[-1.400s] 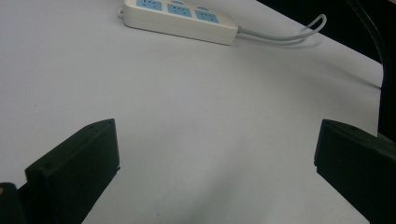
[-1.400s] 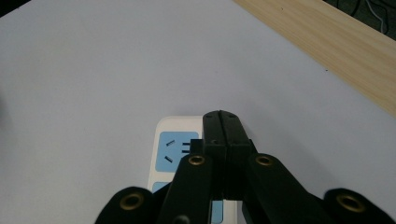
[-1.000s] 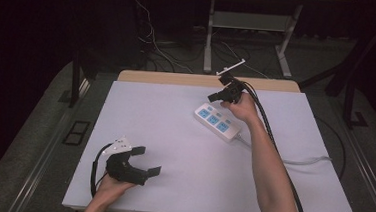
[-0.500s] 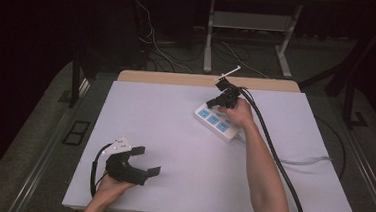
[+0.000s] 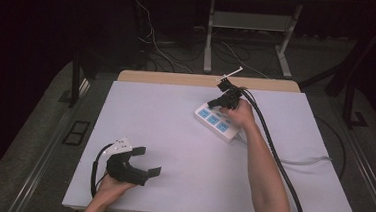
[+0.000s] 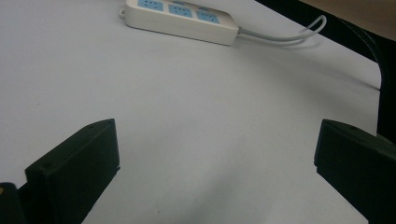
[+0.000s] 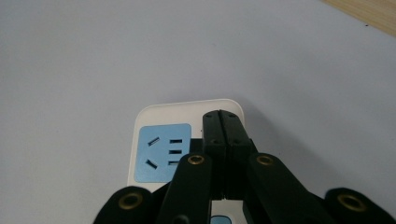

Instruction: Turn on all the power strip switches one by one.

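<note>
A white power strip [image 5: 217,122] with blue sockets lies at an angle on the far right part of the white table [image 5: 174,135]. My right gripper [image 5: 211,104] is shut with nothing between its jaws. Its closed tips [image 7: 222,115] hover over the strip's end [image 7: 187,108], beside a blue socket [image 7: 161,151]; whether they touch it I cannot tell. My left gripper [image 5: 148,161] rests near the front left, held by a hand, and stands open and empty. In the left gripper view its jaws [image 6: 215,135] point across bare table toward the strip [image 6: 180,16].
The strip's grey cord [image 5: 302,159] runs off toward the table's right edge. A black cable [image 5: 273,147] trails along the right forearm. A wooden strip [image 5: 178,78] borders the far edge, with a metal stand [image 5: 209,42] and floor cables behind it.
The right hand has shifted slightly over the far end of the power strip, jaws staying shut. The left gripper has not moved.
</note>
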`<state>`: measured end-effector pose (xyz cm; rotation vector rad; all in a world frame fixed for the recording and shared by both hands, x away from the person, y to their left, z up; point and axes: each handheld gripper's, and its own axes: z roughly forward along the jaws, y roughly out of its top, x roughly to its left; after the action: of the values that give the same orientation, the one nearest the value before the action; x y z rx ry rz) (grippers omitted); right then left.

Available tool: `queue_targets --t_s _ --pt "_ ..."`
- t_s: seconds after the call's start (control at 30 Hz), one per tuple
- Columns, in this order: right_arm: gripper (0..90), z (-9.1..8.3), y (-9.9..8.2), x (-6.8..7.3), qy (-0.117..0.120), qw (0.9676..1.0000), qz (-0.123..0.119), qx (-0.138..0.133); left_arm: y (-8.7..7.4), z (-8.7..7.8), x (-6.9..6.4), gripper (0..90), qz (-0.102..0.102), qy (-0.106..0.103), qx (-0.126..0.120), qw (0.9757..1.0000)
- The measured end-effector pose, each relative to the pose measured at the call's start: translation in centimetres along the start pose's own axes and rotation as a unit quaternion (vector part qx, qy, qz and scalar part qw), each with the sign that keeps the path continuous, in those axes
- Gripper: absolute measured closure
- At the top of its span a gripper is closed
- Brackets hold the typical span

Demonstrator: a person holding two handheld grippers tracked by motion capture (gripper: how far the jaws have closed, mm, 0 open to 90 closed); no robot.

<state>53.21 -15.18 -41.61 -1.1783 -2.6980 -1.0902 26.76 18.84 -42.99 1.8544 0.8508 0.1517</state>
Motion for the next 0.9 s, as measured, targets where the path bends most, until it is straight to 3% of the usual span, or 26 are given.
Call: queue_targets --t_s 0.27,0.57,0.73,0.9 --pt "90.0 0.1 -0.3 0.0 -0.003 1.0000 -0.002 -0.008 0.0 0.1 0.0 0.0 0.001 0.000 0.001 1.0000" --pt "90.0 0.2 -1.4 -0.4 0.010 0.9989 0.003 -0.045 0.0 -0.2 0.2 0.0 -0.007 0.001 -0.008 0.9999" --pt "90.0 0.3 -1.5 -0.1 0.011 0.9991 0.003 -0.041 0.0 -0.4 0.4 0.0 -0.015 0.000 -0.015 0.9998" --pt "90.0 0.3 -1.7 0.3 -0.003 0.9988 -0.008 -0.048 0.0 -0.4 0.2 0.0 -0.010 0.001 -0.013 0.9999"
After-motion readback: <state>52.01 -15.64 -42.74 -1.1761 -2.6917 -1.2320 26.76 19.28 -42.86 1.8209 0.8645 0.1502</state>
